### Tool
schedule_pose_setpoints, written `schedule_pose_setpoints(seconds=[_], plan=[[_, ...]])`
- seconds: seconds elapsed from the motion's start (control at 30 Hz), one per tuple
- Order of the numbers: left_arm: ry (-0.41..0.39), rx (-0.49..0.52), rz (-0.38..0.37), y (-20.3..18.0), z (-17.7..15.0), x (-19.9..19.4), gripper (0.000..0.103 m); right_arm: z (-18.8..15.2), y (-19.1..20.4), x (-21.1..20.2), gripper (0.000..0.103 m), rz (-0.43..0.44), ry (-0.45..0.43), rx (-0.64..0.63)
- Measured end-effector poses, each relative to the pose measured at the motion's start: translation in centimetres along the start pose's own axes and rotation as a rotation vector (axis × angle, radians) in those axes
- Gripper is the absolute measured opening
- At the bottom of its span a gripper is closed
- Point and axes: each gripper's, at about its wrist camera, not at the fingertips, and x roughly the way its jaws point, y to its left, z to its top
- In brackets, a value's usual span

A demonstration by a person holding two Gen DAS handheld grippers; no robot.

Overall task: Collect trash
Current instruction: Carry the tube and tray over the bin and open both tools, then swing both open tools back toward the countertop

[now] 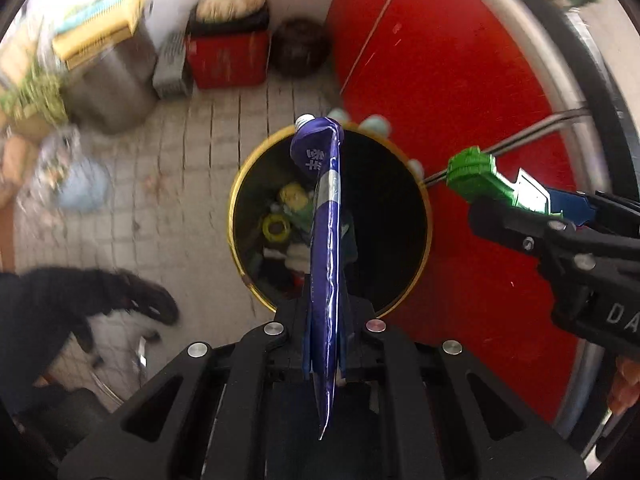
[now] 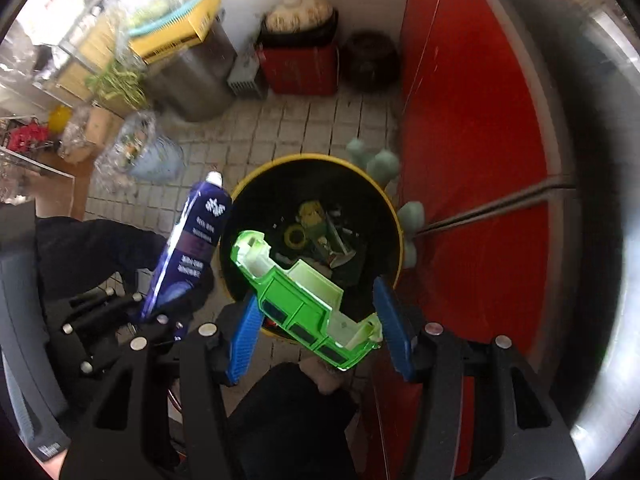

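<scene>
A round black bin with a yellow rim (image 1: 236, 196) (image 2: 394, 220) stands on the tiled floor below both grippers and holds several pieces of trash. My left gripper (image 1: 326, 332) is shut on a flattened blue tube (image 1: 326, 240) and holds it above the bin; the tube also shows in the right wrist view (image 2: 188, 248). My right gripper (image 2: 316, 328) holds a green plastic piece (image 2: 296, 296) between its blue pads (image 2: 242, 336) over the bin's near edge. The piece also shows in the left wrist view (image 1: 476, 176).
A red cabinet (image 1: 460, 100) (image 2: 480, 140) stands right of the bin. A red crate (image 2: 300, 68), a grey metal can (image 2: 192, 80), a dark round pot (image 2: 370, 60) and plastic bags (image 2: 136, 152) sit along the far wall.
</scene>
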Motion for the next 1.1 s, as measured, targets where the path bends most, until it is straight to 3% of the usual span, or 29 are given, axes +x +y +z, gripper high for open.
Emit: schedule_pose_setpoints(seconds=[0.23, 0.27, 0.3, 0.33, 0.37, 0.4, 0.53, 0.63, 0.67, 0.8, 0.83, 0.93, 1.0, 1.1], plan=[[0.012, -0.046, -0.025, 0.8, 0.8, 4.2, 0.009, 2.1, -1.3, 5.7, 0.057, 0.022, 0.038, 0.063], [0.003, -0.043, -0.017, 0.8, 0.9, 4.1, 0.01, 2.2, -1.4, 5.5, 0.062, 0.021, 0.024, 0.068], [-0.02, -0.04, 0.002, 0.8, 0.8, 3.5, 0.012, 2.4, -1.4, 4.9, 0.076, 0.02, -0.002, 0.07], [-0.035, -0.039, 0.007, 1.0, 0.8, 3.1, 0.032, 2.7, -1.3, 4.2, 0.082, 0.024, -0.024, 0.076], [-0.055, -0.047, 0.01, 1.2, 0.7, 2.4, 0.074, 2.7, -1.3, 3.6, 0.083, 0.033, -0.037, 0.081], [-0.096, -0.066, 0.027, 1.5, 0.4, 1.3, 0.088, 2.8, -1.1, 2.5, 0.085, 0.051, -0.054, 0.08], [-0.177, -0.119, 0.022, 2.1, -0.3, -2.6, 0.095, 2.7, -0.9, -2.4, 0.096, 0.118, -0.146, 0.099], [-0.199, -0.107, 0.067, 0.9, -0.5, -5.5, 0.096, 1.5, -1.7, -7.5, 0.096, 0.254, -0.232, 0.121], [-0.195, -0.085, 0.079, 0.2, -0.3, -6.3, 0.096, 0.6, -2.0, -9.2, 0.096, 0.255, -0.261, 0.129], [-0.256, 0.051, 0.065, -4.6, 0.7, -10.8, 0.096, -5.5, -6.5, -17.0, 0.096, 0.313, -0.402, 0.232], [-0.276, 0.087, 0.059, -5.7, 0.8, -11.7, 0.096, -8.3, -8.6, -19.6, 0.096, 0.292, -0.457, 0.281], [-0.314, 0.254, 0.018, -11.1, 1.2, -14.4, 0.096, -16.4, -14.3, -24.6, 0.096, 0.103, -0.546, 0.436], [-0.297, 0.393, -0.023, -16.2, 0.9, -15.1, 0.096, -23.0, -18.3, -26.4, 0.096, -0.056, -0.53, 0.567], [-0.252, 0.555, -0.101, -23.2, 0.0, -15.1, 0.096, -31.7, -22.2, -27.1, 0.096, -0.196, -0.471, 0.705]])
